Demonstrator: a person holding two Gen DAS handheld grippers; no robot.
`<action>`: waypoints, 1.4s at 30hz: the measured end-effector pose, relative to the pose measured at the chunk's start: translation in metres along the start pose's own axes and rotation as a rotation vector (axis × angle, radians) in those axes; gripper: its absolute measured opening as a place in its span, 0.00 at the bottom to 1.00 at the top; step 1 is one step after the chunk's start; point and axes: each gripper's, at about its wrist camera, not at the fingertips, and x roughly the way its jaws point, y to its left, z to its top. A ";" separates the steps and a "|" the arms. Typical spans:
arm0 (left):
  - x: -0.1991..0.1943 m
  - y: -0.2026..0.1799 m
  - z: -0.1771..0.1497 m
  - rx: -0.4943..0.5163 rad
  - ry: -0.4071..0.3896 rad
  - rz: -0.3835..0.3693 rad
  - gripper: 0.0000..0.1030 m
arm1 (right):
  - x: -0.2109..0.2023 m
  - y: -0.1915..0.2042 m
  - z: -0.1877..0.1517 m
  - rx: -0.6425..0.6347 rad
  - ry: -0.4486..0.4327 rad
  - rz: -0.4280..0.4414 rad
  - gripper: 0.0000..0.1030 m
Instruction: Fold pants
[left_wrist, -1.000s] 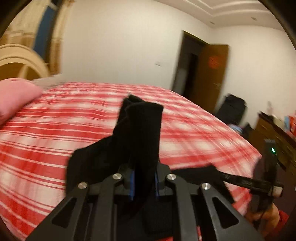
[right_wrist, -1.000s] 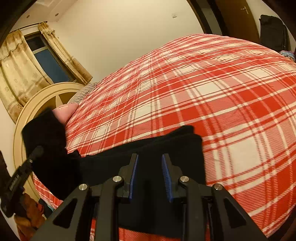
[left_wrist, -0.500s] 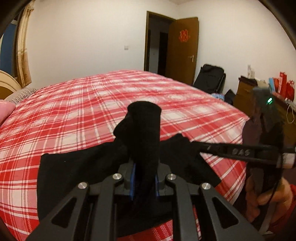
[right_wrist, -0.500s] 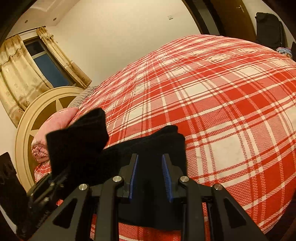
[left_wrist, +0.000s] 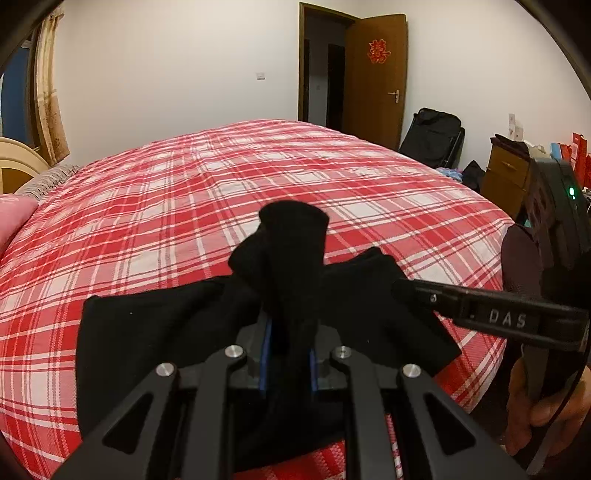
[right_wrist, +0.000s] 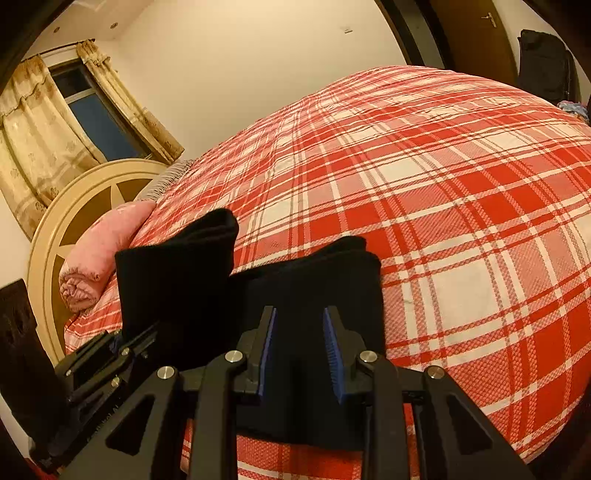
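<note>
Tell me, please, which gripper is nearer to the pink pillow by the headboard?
Left. The left gripper, clamped on the black pants, sits just beside the pink pillow; the right gripper is farther along the bed edge.

I see the black pants (left_wrist: 155, 332) lying folded in a flat band along the near edge of the red plaid bed (left_wrist: 221, 192). One end of them is bunched and lifted off the bed, standing up as a thick roll, while the rest rests flat on it.
</note>
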 end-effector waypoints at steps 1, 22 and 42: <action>-0.002 0.002 0.000 -0.006 -0.003 -0.004 0.15 | 0.001 0.001 0.000 -0.002 0.003 0.000 0.27; -0.018 0.044 0.012 -0.108 -0.031 0.070 0.15 | 0.009 0.021 -0.008 -0.042 0.039 0.042 0.27; 0.009 -0.009 -0.012 0.068 0.002 -0.049 0.15 | -0.017 -0.031 0.001 0.112 -0.009 0.052 0.27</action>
